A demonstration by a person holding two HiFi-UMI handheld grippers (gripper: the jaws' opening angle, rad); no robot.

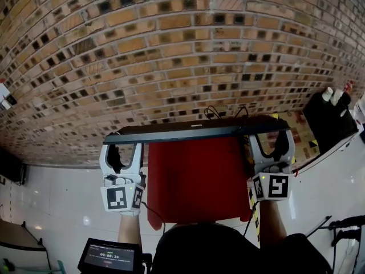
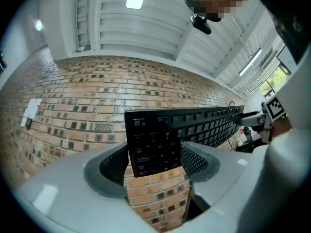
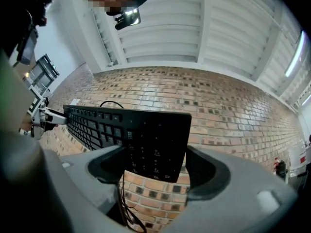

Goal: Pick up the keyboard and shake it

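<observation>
Two grippers, one keyboard between them. The keyboard (image 1: 197, 130) is off the red table top (image 1: 197, 178) and held in the air before the brick wall (image 1: 171, 50). From the head view it lies level, seen nearly edge-on as a long dark bar running left to right.

Left gripper (image 1: 122, 147): closed on the keyboard's left end. In its own view (image 2: 153, 164) the corner with the escape key stands between the two meshed pads (image 2: 194, 159), pinched there, with bricks showing below the lower edge. The rest of the keyboard (image 2: 160, 140) runs off to the right towards the other gripper.

Right gripper (image 1: 272, 141): closed on the right end. In its own view (image 3: 155, 166) the number-pad end sits between the dark pads (image 3: 109, 166), clamped the same way, and the key rows (image 3: 97, 125) stretch away to the left. A thin black cable (image 3: 121, 198) hangs down just beside the left pad.

Both marker cubes (image 1: 121, 197) (image 1: 272, 186) face the person, one on the near side of each gripper. A forearm (image 1: 130, 228) shows behind the left one.

More cable (image 1: 215, 112) loops just beyond the keyboard's far edge. Near left, low down: a small lit screen (image 1: 108, 257). Far right: a black table (image 1: 328, 121) with small bottles (image 1: 336, 96) on it. The floor (image 1: 51, 198) is pale and shiny.
</observation>
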